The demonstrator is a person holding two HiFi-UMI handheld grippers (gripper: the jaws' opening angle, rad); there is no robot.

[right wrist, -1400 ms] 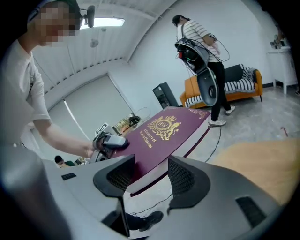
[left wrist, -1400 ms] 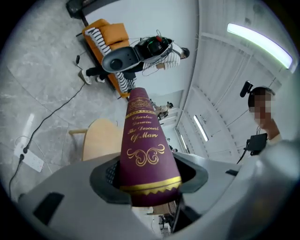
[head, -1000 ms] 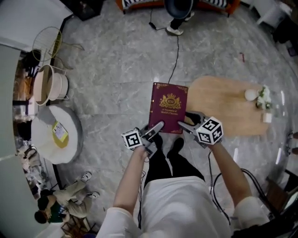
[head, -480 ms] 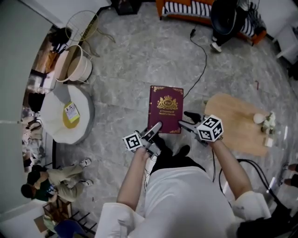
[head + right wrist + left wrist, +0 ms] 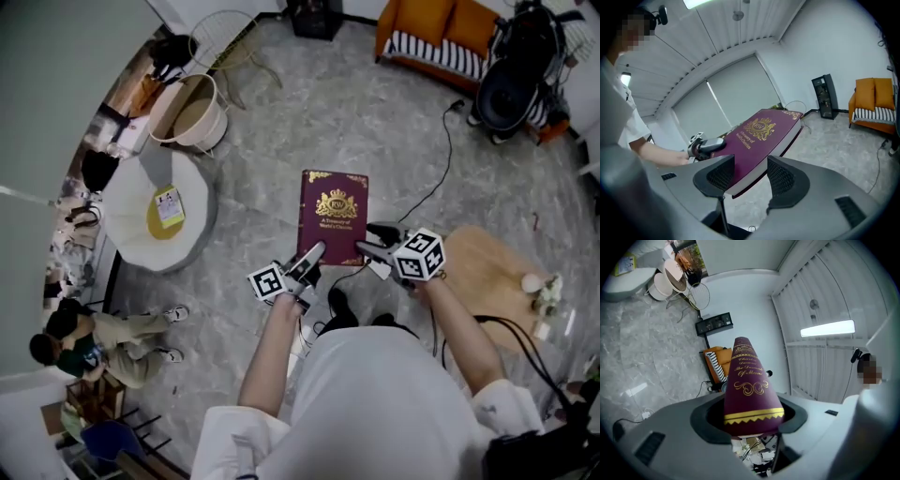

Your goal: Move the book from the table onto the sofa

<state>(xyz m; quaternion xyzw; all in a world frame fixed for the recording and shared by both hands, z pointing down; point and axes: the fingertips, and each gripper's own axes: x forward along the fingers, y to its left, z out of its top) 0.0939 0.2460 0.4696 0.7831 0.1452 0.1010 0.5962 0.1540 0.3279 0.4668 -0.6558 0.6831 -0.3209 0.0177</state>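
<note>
A thick maroon book [image 5: 333, 216] with gold print hangs level over the marble floor, held between both grippers at its near edge. My left gripper [image 5: 314, 255] is shut on the near left corner; in the left gripper view the spine [image 5: 747, 385] fills the gap between the jaws [image 5: 750, 420]. My right gripper [image 5: 375, 242] is shut on the near right corner, jaws above and below the cover [image 5: 764, 136] in the right gripper view [image 5: 750, 176]. The orange sofa [image 5: 441, 33] with a striped cushion stands far ahead to the right. The wooden table [image 5: 492, 272] lies at my right.
A round white table [image 5: 159, 211] and a cream basket [image 5: 192, 112] stand at the left. People sit on the floor at lower left [image 5: 84, 342]. A black stroller-like object [image 5: 516, 89] and a cable [image 5: 441, 178] lie before the sofa. A small vase [image 5: 548, 292] rests on the wooden table.
Both grippers have carried the book away from the wooden table, which slid to the right and behind. The sofa has come further into view ahead.
</note>
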